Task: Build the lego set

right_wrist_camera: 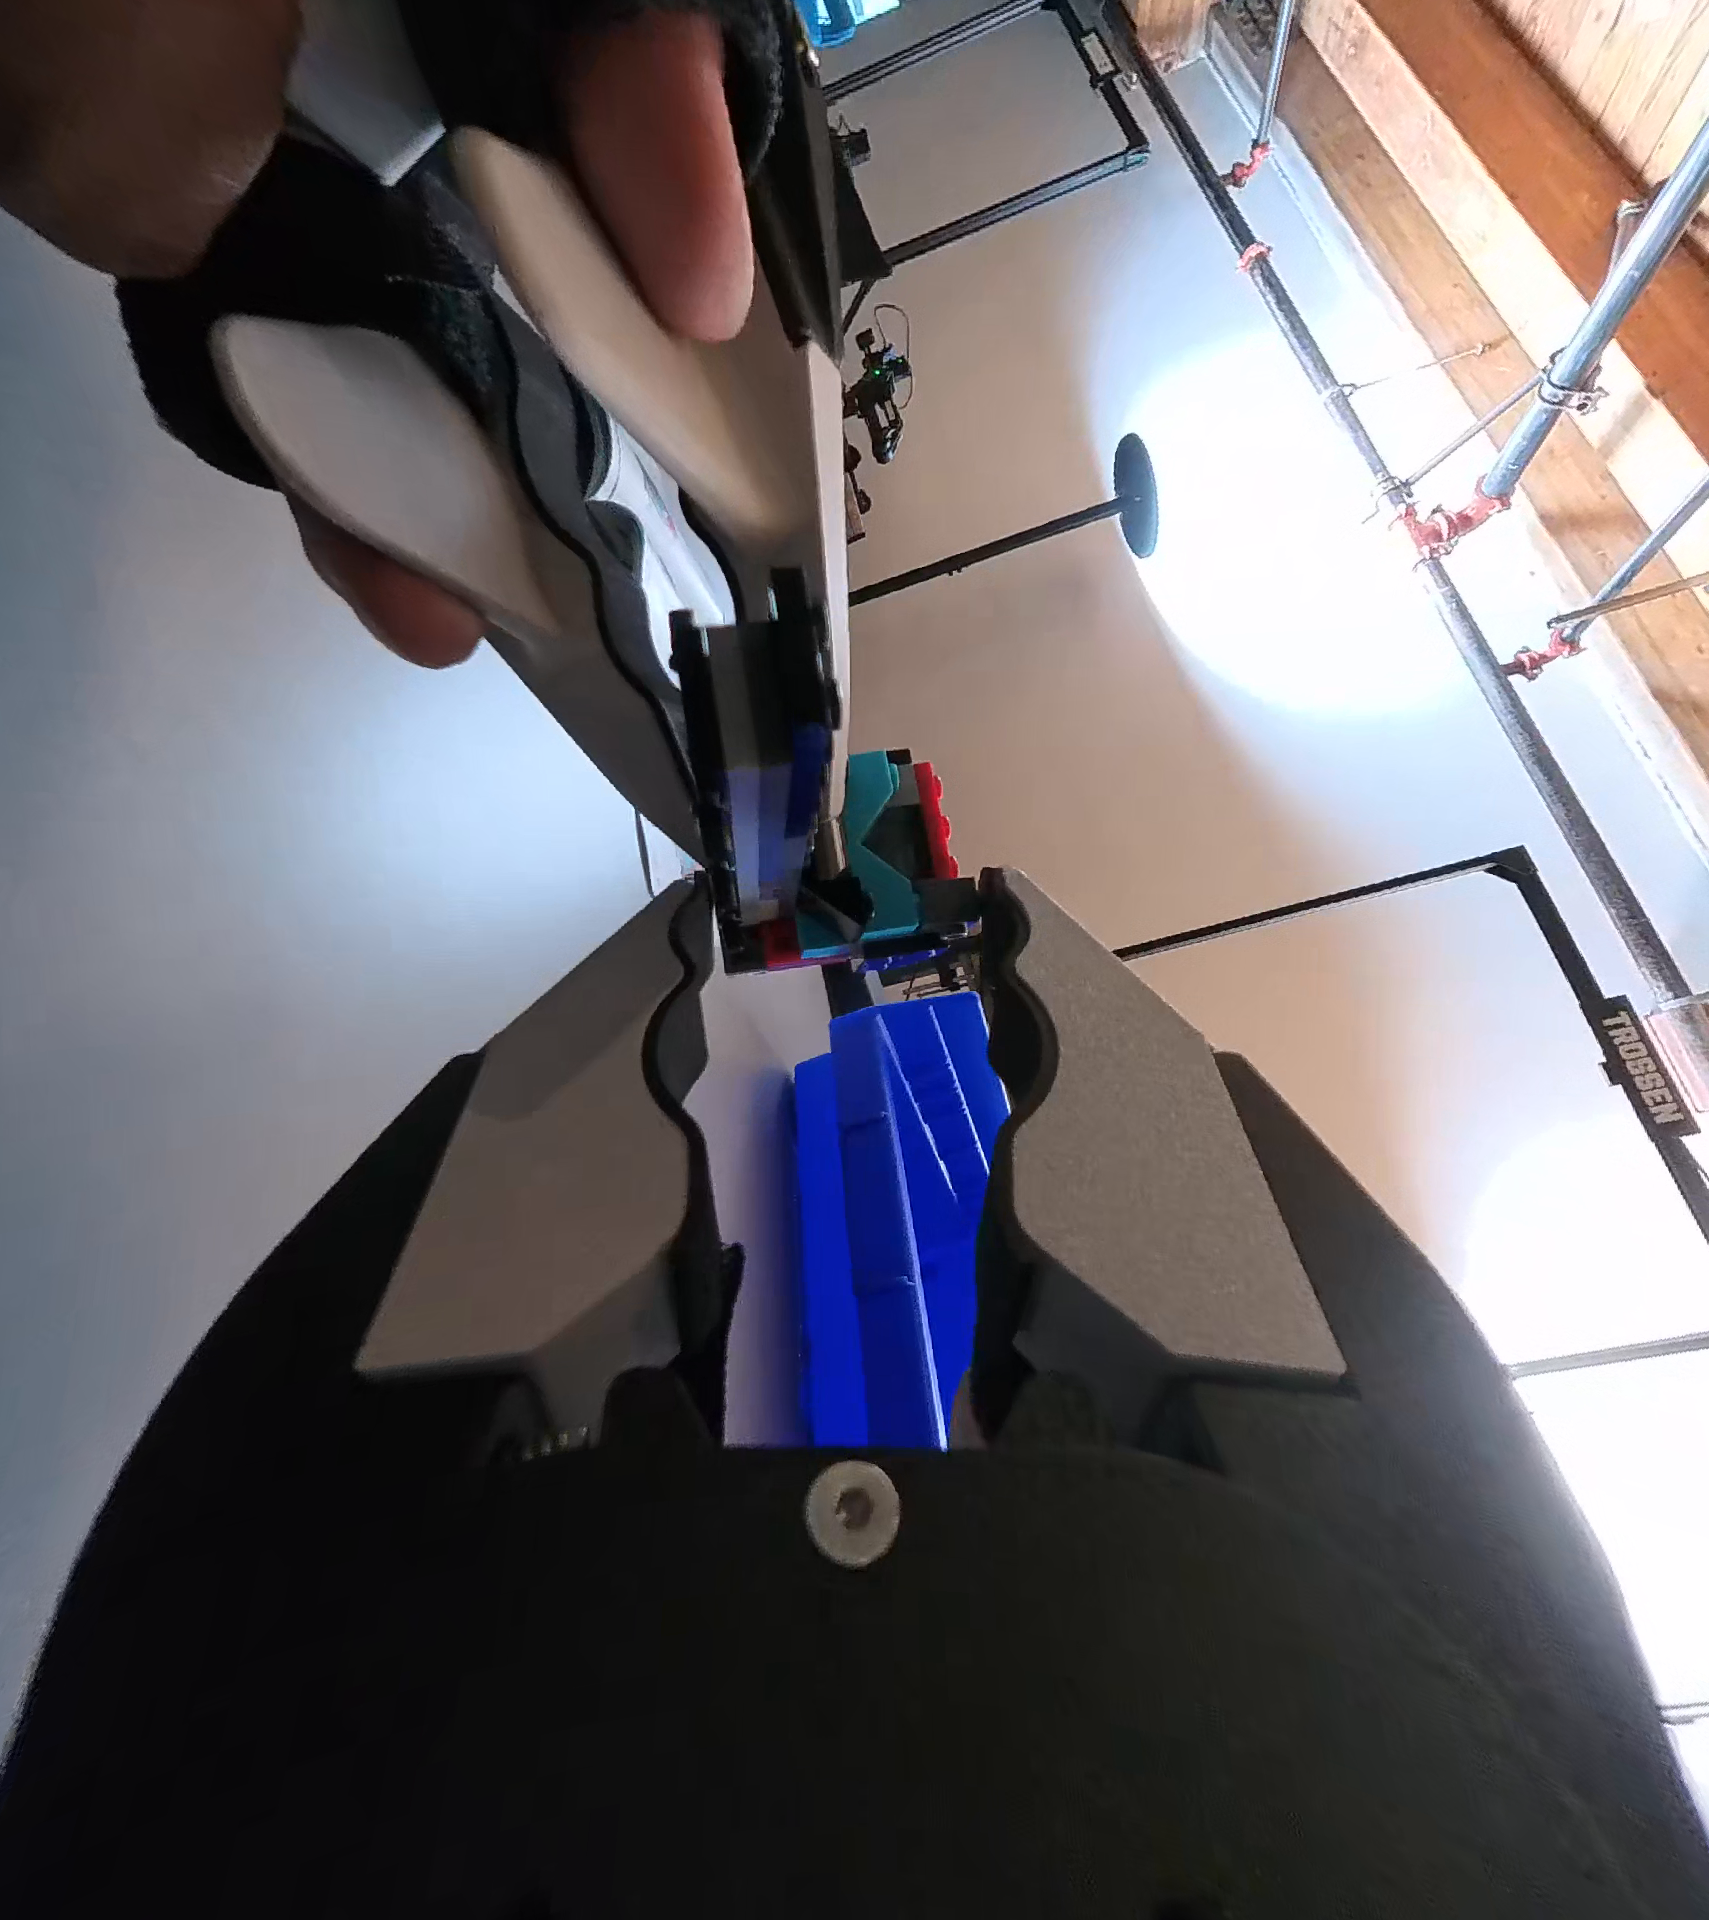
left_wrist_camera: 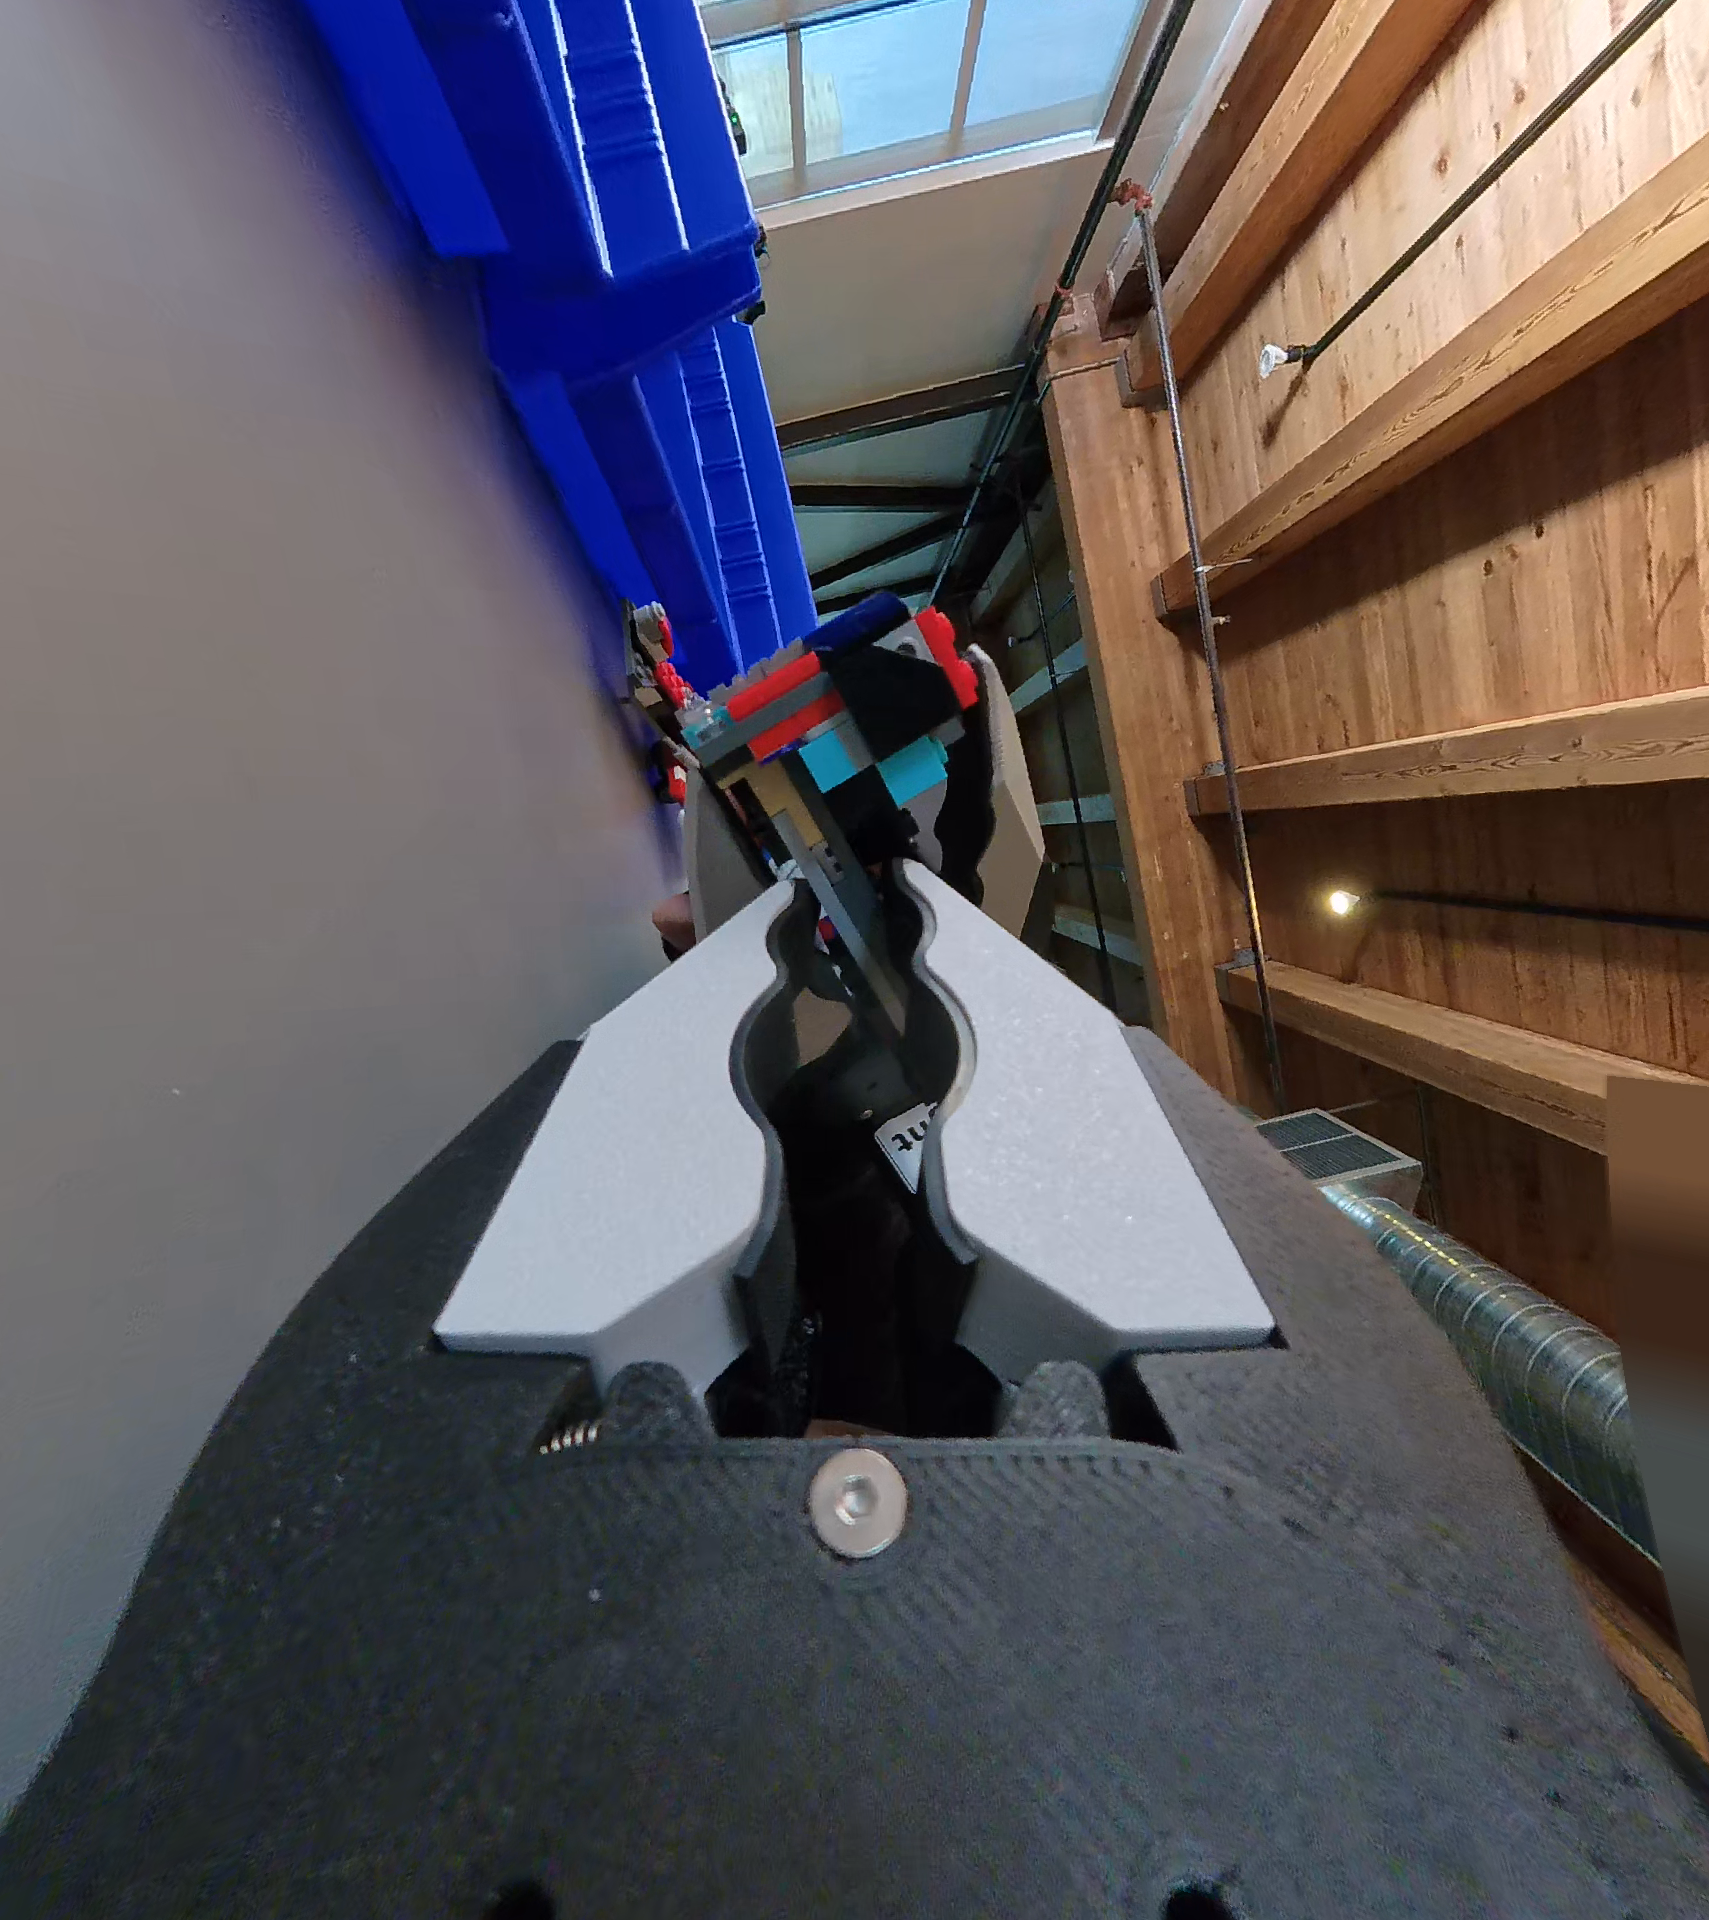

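Left wrist view, left to right: pale tabletop (left_wrist_camera: 206, 727) tilted steeply along the left edge, blue bins (left_wrist_camera: 642, 312) standing on it farther off, wooden wall with shelves to the right.

Left gripper (left_wrist_camera: 850, 894): jaws nearly closed, pinching a thin dark grey plate that sticks out of the lego model (left_wrist_camera: 829, 717). The model is held up in the air, off the tabletop, a block of red, teal, black and grey bricks.

Right gripper (right_wrist_camera: 845, 904), seen in its own view: jaws spread fairly wide, tips on either side of the model's near end. Contact on both sides looks likely, but whether they truly clamp it cannot be told.

Risks, as judged:
- The left hold is on one thin plate only. A push or twist from the right side may lever that plate off the model, or let it slip out of the jaws.
- If the right jaws close off-centre, small teal or red pieces may pop loose.
- A drop would land on the tabletop or among the bins.

View differences:
- Left view shows the stacked side of the model and the right gripper's pale fingers behind it.
- Right view shows the person's hand (right_wrist_camera: 517, 260) on the left gripper, a blue sloped piece at the clamped plate, and a lamp on the far wall.
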`<action>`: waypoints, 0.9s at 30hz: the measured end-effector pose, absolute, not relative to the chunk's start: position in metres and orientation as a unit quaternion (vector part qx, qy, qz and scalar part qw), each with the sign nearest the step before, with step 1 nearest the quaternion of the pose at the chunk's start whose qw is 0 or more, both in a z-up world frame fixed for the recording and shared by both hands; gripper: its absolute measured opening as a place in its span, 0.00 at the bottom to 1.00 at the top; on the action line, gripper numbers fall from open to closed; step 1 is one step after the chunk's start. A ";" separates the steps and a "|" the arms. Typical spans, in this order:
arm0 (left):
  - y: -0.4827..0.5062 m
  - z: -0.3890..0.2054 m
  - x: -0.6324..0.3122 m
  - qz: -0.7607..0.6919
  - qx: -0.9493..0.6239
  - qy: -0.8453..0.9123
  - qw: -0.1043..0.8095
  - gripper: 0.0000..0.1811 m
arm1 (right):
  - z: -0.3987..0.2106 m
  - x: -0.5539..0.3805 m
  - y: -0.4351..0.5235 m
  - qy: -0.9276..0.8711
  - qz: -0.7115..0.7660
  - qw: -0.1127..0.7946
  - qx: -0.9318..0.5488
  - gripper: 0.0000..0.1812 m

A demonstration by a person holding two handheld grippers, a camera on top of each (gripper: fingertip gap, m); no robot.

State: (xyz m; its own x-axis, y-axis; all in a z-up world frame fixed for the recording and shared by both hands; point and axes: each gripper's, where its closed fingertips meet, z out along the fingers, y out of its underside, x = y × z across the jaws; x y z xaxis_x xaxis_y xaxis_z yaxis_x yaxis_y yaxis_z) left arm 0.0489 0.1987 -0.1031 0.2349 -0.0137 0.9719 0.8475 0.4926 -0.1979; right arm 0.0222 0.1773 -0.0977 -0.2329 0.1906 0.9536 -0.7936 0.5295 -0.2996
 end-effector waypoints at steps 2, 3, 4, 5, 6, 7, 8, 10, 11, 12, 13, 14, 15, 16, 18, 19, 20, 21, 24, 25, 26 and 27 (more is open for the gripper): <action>0.199 -0.103 0.049 -0.315 -0.394 -0.531 0.681 0.07 | -0.097 0.022 0.177 -0.659 0.429 0.574 0.228 0.29; 0.199 -0.103 0.049 -0.314 -0.395 -0.530 0.682 0.07 | -0.097 0.023 0.177 -0.660 0.430 0.573 0.228 0.29; 0.199 -0.102 0.050 -0.313 -0.396 -0.530 0.682 0.07 | -0.097 0.023 0.177 -0.660 0.431 0.572 0.228 0.29; 0.199 -0.103 0.050 -0.312 -0.397 -0.530 0.682 0.07 | -0.097 0.023 0.177 -0.661 0.431 0.571 0.228 0.29; 0.199 -0.103 0.050 -0.311 -0.398 -0.530 0.681 0.07 | -0.098 0.023 0.177 -0.662 0.431 0.570 0.227 0.29; 0.199 -0.103 0.050 -0.310 -0.399 -0.530 0.681 0.07 | -0.098 0.023 0.177 -0.662 0.431 0.569 0.228 0.29; 0.199 -0.103 0.050 -0.309 -0.400 -0.531 0.681 0.07 | -0.098 0.023 0.177 -0.662 0.431 0.569 0.227 0.29; 0.200 -0.103 0.050 -0.307 -0.402 -0.531 0.680 0.07 | -0.098 0.023 0.177 -0.663 0.433 0.567 0.225 0.29; 0.200 -0.103 0.050 -0.306 -0.403 -0.531 0.680 0.07 | -0.098 0.023 0.177 -0.664 0.434 0.566 0.224 0.29; 0.200 -0.103 0.050 -0.305 -0.404 -0.531 0.680 0.07 | -0.098 0.023 0.177 -0.665 0.434 0.565 0.223 0.29; 0.200 -0.103 0.050 -0.304 -0.404 -0.530 0.680 0.07 | -0.098 0.023 0.177 -0.665 0.435 0.565 0.223 0.29; 0.200 -0.103 0.050 -0.304 -0.405 -0.530 0.680 0.07 | -0.098 0.023 0.177 -0.665 0.435 0.565 0.223 0.29; 0.200 -0.103 0.050 -0.304 -0.405 -0.530 0.680 0.07 | -0.098 0.023 0.177 -0.665 0.435 0.565 0.222 0.28; 0.200 -0.103 0.050 -0.303 -0.405 -0.530 0.680 0.07 | -0.097 0.023 0.177 -0.665 0.434 0.566 0.222 0.28; 0.200 -0.103 0.050 -0.303 -0.405 -0.530 0.680 0.07 | -0.097 0.023 0.177 -0.665 0.432 0.568 0.222 0.28; 0.200 -0.103 0.050 -0.303 -0.406 -0.530 0.680 0.07 | -0.097 0.022 0.177 -0.666 0.431 0.567 0.221 0.28; 0.200 -0.103 0.050 -0.303 -0.406 -0.530 0.680 0.07 | -0.098 0.022 0.177 -0.666 0.431 0.567 0.221 0.28; 0.200 -0.103 0.050 -0.303 -0.406 -0.530 0.680 0.07 | -0.097 0.022 0.177 -0.666 0.430 0.568 0.221 0.28; 0.200 -0.103 0.050 -0.303 -0.406 -0.530 0.681 0.07 | -0.097 0.022 0.177 -0.667 0.428 0.569 0.220 0.27; 0.200 -0.103 0.050 -0.303 -0.406 -0.529 0.681 0.07 | -0.097 0.022 0.177 -0.666 0.428 0.569 0.221 0.27; 0.201 -0.103 0.050 -0.304 -0.405 -0.529 0.681 0.07 | -0.097 0.022 0.177 -0.667 0.428 0.569 0.220 0.27; 0.201 -0.103 0.050 -0.304 -0.405 -0.529 0.681 0.07 | -0.097 0.022 0.177 -0.667 0.427 0.569 0.221 0.27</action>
